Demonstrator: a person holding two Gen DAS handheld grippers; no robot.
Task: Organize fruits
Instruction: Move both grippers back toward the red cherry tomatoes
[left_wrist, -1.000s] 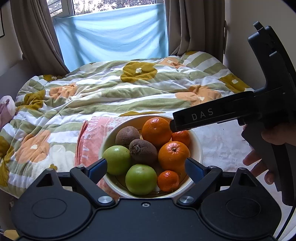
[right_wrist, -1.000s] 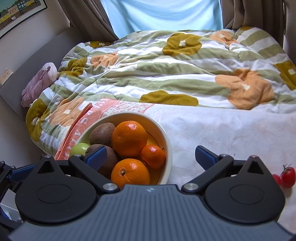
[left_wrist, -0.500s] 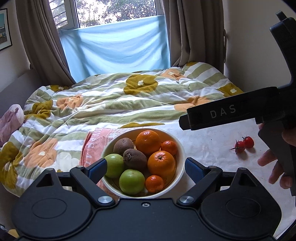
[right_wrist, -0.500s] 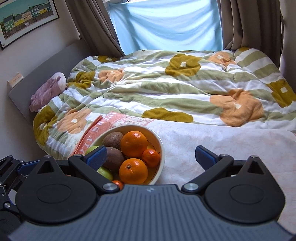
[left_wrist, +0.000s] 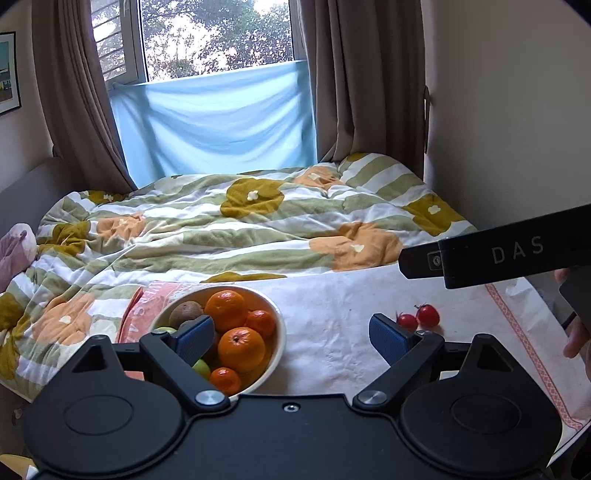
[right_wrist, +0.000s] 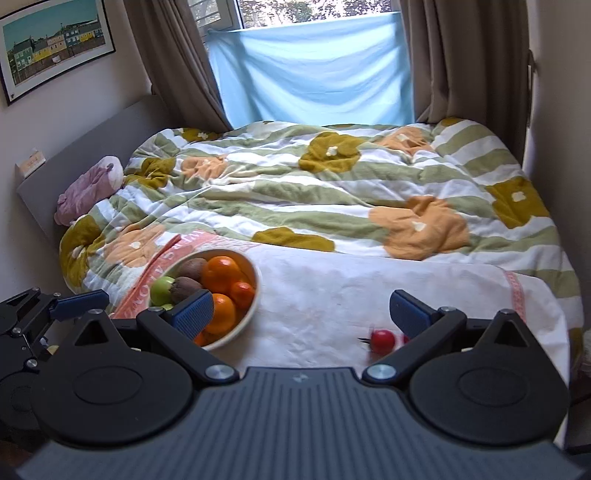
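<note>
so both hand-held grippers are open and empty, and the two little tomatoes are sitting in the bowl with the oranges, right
Not quite. Both the left hand-held gripper and right hand-held gripper are open and empty, but the tomatoes lie on the white cloth, apart from the bowl with the oranges. The left wrist view shows it.

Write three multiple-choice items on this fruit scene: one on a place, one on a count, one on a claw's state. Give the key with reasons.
1. Where do the cherry tomatoes lie?
A. in the bowl
B. on the white cloth, right of the bowl
C. on the quilt

2. How many cherry tomatoes show in the left wrist view?
A. two
B. four
C. six

3. How is the left claw?
A. shut on an orange
B. shut on a kiwi
C. open, holding nothing

Key:
1 B, they rest on the white cloth, apart from the bowl.
2 A, two red ones sit side by side.
3 C, its blue pads stand wide apart with only cloth between.
</note>
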